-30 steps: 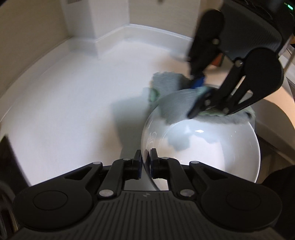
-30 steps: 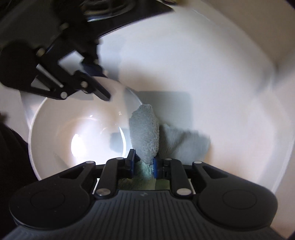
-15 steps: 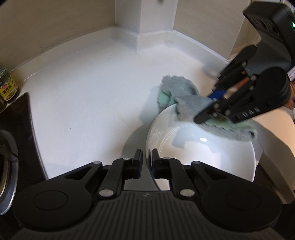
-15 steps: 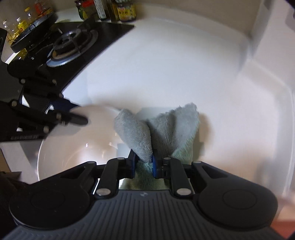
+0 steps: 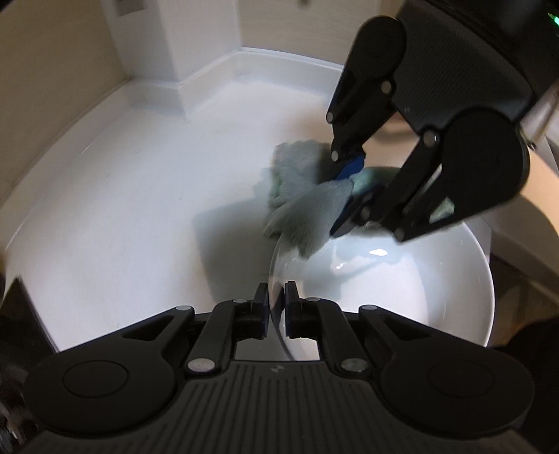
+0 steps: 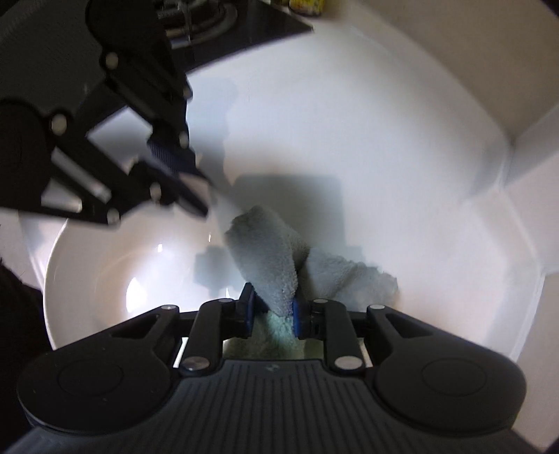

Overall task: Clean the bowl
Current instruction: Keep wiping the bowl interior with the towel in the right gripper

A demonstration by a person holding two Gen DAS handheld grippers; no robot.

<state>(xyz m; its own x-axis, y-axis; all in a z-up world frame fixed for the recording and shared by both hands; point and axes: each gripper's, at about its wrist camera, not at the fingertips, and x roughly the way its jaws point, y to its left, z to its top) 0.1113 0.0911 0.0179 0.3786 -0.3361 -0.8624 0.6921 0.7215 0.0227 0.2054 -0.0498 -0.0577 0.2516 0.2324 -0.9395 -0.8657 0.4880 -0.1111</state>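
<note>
A white bowl (image 5: pixel 401 297) sits tilted over the white counter. Its near rim runs between the pads of my left gripper (image 5: pixel 277 307), which grips it while the jaws are opening slightly. In the right wrist view the bowl (image 6: pixel 122 279) lies at the lower left, with the left gripper (image 6: pixel 204 190) on its far rim. My right gripper (image 6: pixel 271 314) has a folded grey-green cloth (image 6: pixel 269 258) pinched between its blue pads, and its jaws are opening. From the left wrist view the right gripper (image 5: pixel 344 197) presses the cloth (image 5: pixel 307 209) over the bowl's far rim.
The white counter (image 5: pixel 139 192) runs back to a raised splashback and a wall corner (image 5: pixel 209 70). A black gas hob (image 6: pixel 237 31) lies beyond the left gripper, with jars (image 6: pixel 307 3) behind it. The hob's dark edge (image 5: pixel 21 314) shows at the lower left.
The right gripper swung away from the bowl with the cloth, then came back down onto the far rim. The left gripper kept hold of the near rim while its view swung sideways and back.
</note>
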